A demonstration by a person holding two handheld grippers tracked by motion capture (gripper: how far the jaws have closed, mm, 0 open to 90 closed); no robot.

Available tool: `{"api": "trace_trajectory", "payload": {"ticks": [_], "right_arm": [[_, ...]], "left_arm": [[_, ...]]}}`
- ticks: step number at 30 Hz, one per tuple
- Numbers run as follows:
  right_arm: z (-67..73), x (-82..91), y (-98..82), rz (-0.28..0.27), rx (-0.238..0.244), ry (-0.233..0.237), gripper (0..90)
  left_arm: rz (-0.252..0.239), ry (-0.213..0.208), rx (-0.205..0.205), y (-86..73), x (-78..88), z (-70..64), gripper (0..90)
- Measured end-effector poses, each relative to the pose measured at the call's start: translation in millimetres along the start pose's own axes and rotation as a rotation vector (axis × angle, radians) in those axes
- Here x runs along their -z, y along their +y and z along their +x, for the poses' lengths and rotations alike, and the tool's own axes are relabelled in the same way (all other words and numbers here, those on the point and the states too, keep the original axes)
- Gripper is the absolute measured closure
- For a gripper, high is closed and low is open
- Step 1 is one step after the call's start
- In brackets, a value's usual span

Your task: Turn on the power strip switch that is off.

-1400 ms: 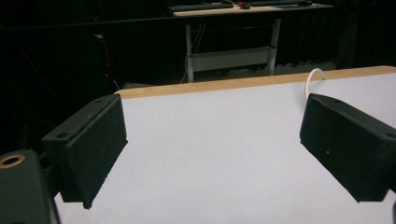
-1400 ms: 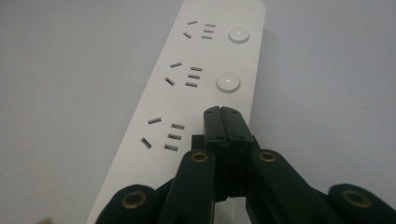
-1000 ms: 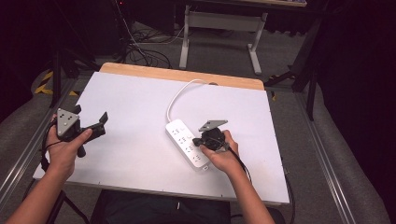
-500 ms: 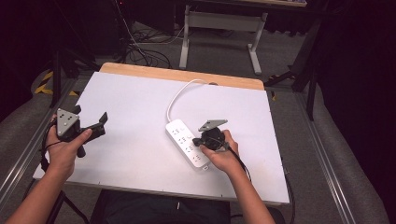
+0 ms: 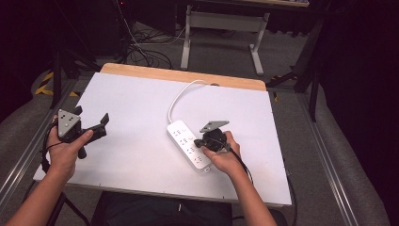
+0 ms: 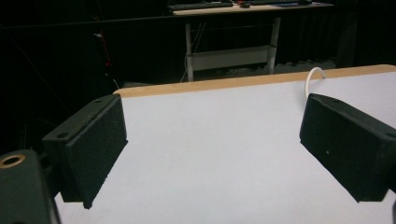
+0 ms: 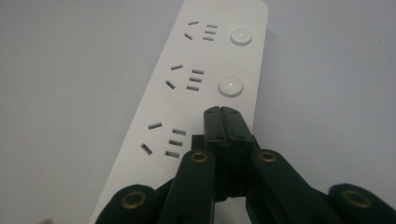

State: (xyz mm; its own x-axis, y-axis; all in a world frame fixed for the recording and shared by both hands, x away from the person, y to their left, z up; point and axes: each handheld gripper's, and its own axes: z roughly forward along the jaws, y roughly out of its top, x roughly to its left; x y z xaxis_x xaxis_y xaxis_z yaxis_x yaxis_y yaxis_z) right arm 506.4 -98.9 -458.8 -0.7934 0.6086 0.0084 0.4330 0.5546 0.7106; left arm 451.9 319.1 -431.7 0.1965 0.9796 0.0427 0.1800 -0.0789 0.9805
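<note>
White table [image 5: 141, 155] with a wooden edge [image 5: 183, 75] along the far side, at 12 o'clock; grey carpeted floor [image 5: 221, 52] around it, dark room behind. Past the table at 12 o'clock, a light metal desk frame [image 5: 221, 21]; black cables [image 5: 141, 49] on the floor at 11 o'clock.

White power strip [image 5: 188, 144] lying flat just right of the table's middle, long axis running from 11 o'clock down to 5 o'clock. White cord [image 5: 181, 94] leaving its far end, curving toward 12 o'clock. In the right gripper view, three groups of socket slots [image 7: 175, 79] and two round white buttons [image 7: 230, 86]. No brand or writing readable.

Right gripper [image 5: 205, 141] at the strip's near half, about 5 o'clock from the table's middle, jaws pressed together with nothing between them, tips over the strip's button side; contact impossible to tell. Left gripper [image 5: 91, 123] at 9 o'clock near the table's left edge, well apart from the strip, jaws spread wide over bare table.
</note>
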Motion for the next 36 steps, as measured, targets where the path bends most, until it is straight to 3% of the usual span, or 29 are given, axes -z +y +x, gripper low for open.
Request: {"api": "trace_trajectory", "payload": {"ticks": [27, 36], "right_arm": [[2.7, 0.1, 1.6, 0.008, 0.014, -0.015, 90.0], [4.1, 0.3, 2.6, 0.004, 0.017, 0.001, 90.0]], "left_arm": [[0.0, -0.002, 0.005, 0.0, -0.5, 0.1, 8.0], [-0.001, -0.005, -0.001, 0.0, -0.9, -0.7, 8.0]]}}
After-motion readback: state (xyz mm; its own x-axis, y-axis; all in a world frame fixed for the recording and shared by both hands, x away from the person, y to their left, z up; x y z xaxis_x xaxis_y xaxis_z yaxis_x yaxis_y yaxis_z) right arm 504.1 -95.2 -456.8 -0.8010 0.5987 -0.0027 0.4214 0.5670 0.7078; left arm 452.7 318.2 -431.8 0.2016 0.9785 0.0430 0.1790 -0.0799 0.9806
